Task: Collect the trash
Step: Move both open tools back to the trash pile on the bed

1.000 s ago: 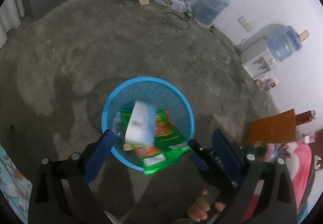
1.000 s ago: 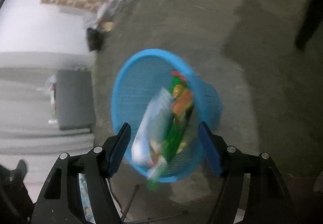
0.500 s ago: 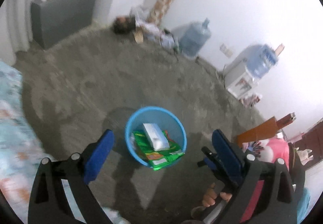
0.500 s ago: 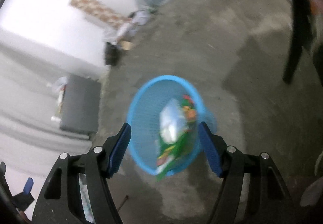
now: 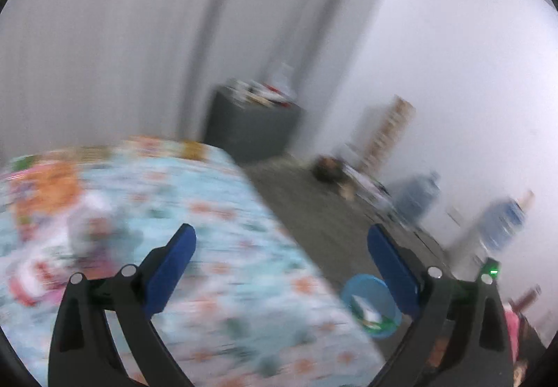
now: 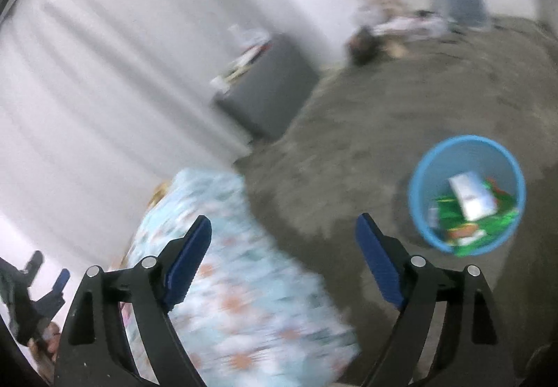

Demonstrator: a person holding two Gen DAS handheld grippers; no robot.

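A blue mesh trash basket [image 6: 429, 171] stands on the grey floor at the right, holding a green snack wrapper [image 6: 450, 212] and a white packet [image 6: 470, 195]. It also shows small in the left wrist view [image 5: 352, 289], by the right finger. My left gripper [image 5: 281, 247] is open and empty over a floral-clothed table [image 5: 209, 247] with blurred colourful wrappers [image 5: 45, 191] at its left. My right gripper [image 6: 283, 240] is open and empty above the table's edge [image 6: 223, 247]. The other gripper [image 6: 38, 286] shows at the lower left.
A dark grey cabinet [image 5: 251, 129] with clutter on top stands by the curtained wall. Water jugs [image 5: 415, 195] and a dark bag [image 5: 327, 171] lie along the far wall. The cabinet shows in the right wrist view [image 6: 272, 87] too. Both views are motion-blurred.
Both grippers have risen and swung left, away from the basket and over the floral table. The basket has shrunk and shifted right in both views. Both stay open.
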